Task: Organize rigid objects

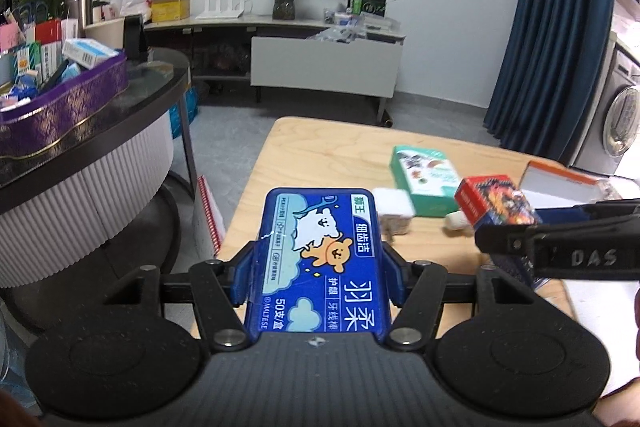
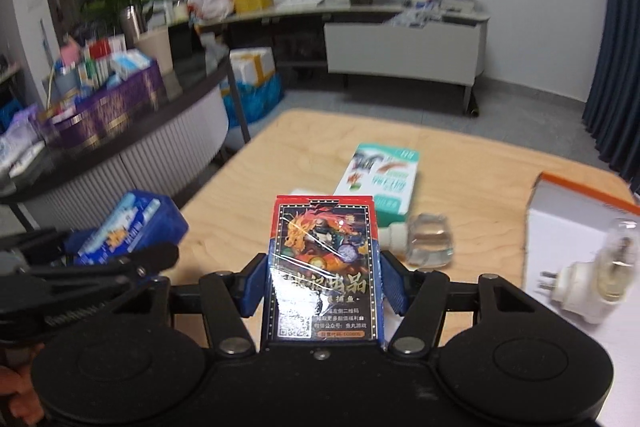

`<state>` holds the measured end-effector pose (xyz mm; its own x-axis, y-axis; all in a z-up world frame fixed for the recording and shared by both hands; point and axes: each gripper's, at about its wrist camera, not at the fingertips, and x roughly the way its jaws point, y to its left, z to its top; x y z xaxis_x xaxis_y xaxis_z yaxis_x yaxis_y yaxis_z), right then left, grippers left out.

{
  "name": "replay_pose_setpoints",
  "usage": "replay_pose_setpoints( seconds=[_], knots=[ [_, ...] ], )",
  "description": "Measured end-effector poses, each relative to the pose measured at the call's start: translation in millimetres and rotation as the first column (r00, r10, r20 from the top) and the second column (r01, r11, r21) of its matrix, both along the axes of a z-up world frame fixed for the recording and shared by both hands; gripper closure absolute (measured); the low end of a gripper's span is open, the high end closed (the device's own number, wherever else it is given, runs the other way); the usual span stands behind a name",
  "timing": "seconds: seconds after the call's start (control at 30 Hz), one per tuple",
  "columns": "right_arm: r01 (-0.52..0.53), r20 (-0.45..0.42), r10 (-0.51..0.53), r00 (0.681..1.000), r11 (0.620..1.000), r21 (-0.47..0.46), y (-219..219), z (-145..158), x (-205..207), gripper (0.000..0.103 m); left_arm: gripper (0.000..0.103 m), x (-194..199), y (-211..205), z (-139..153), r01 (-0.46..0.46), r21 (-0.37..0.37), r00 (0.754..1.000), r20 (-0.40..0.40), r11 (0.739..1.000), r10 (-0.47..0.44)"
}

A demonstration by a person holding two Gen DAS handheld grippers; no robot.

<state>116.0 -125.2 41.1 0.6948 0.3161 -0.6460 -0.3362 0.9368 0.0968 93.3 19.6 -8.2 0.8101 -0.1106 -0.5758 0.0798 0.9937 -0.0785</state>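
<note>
Floss box (image 1: 320, 259), blue with cartoon bears, sits clamped between the pads of my left tongs (image 1: 318, 267), raised above the wooden table (image 1: 320, 147). My right tongs (image 2: 320, 281) grip a red card pack (image 2: 326, 263) wrapped in film, also off the table. Beyond both tongs lies a green carton (image 2: 380, 179); just ahead of my right pair is a small clear bottle (image 2: 430, 239). To their right a white box (image 2: 560, 223) carries a plug-in lamp (image 2: 596, 271).

The right claw (image 2: 322, 277) clamps a red card box (image 2: 324, 267) above the wooden table (image 2: 248, 187).
</note>
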Motion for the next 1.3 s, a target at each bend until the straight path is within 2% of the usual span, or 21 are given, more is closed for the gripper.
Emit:
replay_pose_setpoints(
  seconds=[0.2, 0.47, 0.57, 0.77, 0.97, 1.3],
  knots=[
    [0.06, 0.055, -0.061, 0.997, 0.998, 0.009, -24.3, 26.3, -29.9, 0.032, 0.04, -16.6, -21.9, 15.2, 0.044, -0.002, 0.998, 0.04, 0.999, -0.044],
    [0.189, 0.091, -0.19, 0.977, 0.982, 0.028, -75.7, 37.2, -74.9, 0.032, 0.04, -39.6, -63.4, 24.8, 0.132, -0.03, 0.989, 0.065, 0.991, -0.13],
    [0.25, 0.087, -0.254, 0.963, 0.967, 0.055, -101.6, 37.0, -92.2, 0.032, 0.04, -49.3, -82.2, 27.3, 0.178, -0.049, 0.982, 0.068, 0.983, -0.175],
    [0.366, 0.081, -0.372, 0.925, 0.927, 0.078, -150.5, 30.7, -120.7, 0.032, 0.04, -63.8, -118.9, 28.2, 0.271, -0.03, 0.959, 0.092, 0.962, -0.267],
    [0.457, 0.082, -0.463, 0.882, 0.885, 0.087, -192.7, 24.9, -139.9, 0.032, 0.04, -44.4, -152.2, 26.3, 0.343, -0.043, 0.938, 0.073, 0.938, -0.34],
    [0.518, 0.097, -0.525, 0.845, 0.85, 0.091, -232.4, 22.7, -154.6, 0.032, 0.04, -43.1, -196.2, 16.1, 0.381, -0.048, 0.924, 0.062, 0.924, -0.378]
  ],
)
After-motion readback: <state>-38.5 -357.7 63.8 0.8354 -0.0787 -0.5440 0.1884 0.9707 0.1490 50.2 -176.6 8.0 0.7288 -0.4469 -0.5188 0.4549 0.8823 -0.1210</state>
